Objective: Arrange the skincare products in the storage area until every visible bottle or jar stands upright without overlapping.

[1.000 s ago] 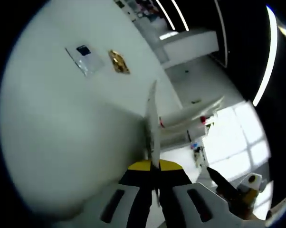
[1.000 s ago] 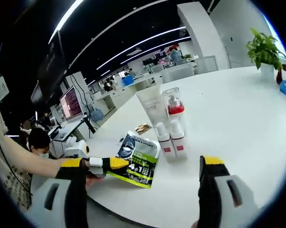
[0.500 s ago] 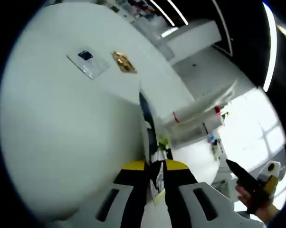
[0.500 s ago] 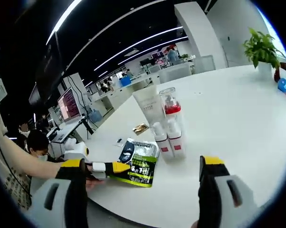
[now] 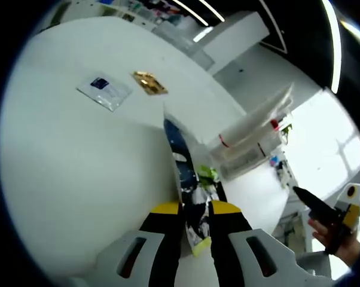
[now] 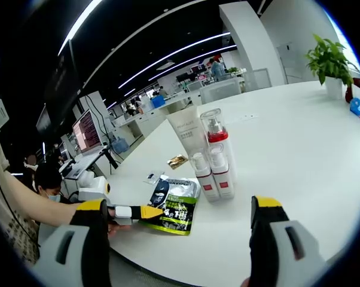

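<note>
Left gripper (image 5: 197, 222): jaws clamped on the near edge of the green-and-black foil sachet (image 6: 175, 208); seen in the right gripper view at the tabletop's near-left edge.
Right gripper (image 6: 177, 239): jaws wide apart, holding nothing, hovering over the near edge of the round white tabletop (image 6: 287, 149).
Sachet position: near-left part of the tabletop, just beside the bottle group.
Change: over the last second the sachet has tipped from edge-on to printed face showing, and has been drawn slightly toward the near edge, away from the bottles.
Bottle group: two small white bottles with red labels (image 6: 211, 175), a clear red-collared pump bottle (image 6: 216, 134) and a white inverted tube (image 6: 188, 130) stand upright, packed together.
Far items: gold wrapper (image 5: 148, 83) and clear flat packet (image 5: 102, 91), well apart from the group.
Task meaning: judged, clearing the sachet leaves the upright bottles unobstructed.
</note>
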Available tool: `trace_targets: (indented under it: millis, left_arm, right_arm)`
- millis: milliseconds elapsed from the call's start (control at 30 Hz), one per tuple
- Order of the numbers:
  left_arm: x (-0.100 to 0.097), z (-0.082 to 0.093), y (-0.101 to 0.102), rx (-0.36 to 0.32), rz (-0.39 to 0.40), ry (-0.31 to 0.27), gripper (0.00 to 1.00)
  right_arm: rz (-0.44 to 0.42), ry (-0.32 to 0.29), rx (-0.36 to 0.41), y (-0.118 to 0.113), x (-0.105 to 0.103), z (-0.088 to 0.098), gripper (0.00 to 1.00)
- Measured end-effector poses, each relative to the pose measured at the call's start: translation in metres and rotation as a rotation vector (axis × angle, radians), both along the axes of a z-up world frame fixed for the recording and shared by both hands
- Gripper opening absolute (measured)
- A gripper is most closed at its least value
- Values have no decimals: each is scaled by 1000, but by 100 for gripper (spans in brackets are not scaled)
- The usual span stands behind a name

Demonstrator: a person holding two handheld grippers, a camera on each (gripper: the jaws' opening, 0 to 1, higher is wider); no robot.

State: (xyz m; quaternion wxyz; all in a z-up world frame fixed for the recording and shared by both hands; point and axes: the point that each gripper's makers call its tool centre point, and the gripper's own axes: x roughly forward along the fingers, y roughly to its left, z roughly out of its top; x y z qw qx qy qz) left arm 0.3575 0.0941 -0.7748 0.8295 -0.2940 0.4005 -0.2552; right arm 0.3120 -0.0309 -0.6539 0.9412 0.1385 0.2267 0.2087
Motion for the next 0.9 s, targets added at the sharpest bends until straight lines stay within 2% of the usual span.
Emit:
trace_targets:
  millis: [333,433,600,900]
  left_arm:
    - [-2,6,4,71,-27,-20,23]
    - [-2,6,6,125,-50,-49,26]
    - [-2,6,9,166,-71,-63,29]
    - [-2,9,18,286,-127,-123,38]
  right_arm:
    - [-1,1,0,0,0,0,100]
    - [1,2,-1,0,0,0,100]
    - [5,3,-3,1,0,-1,100]
    - [3,4,1,1,0,-1,100]
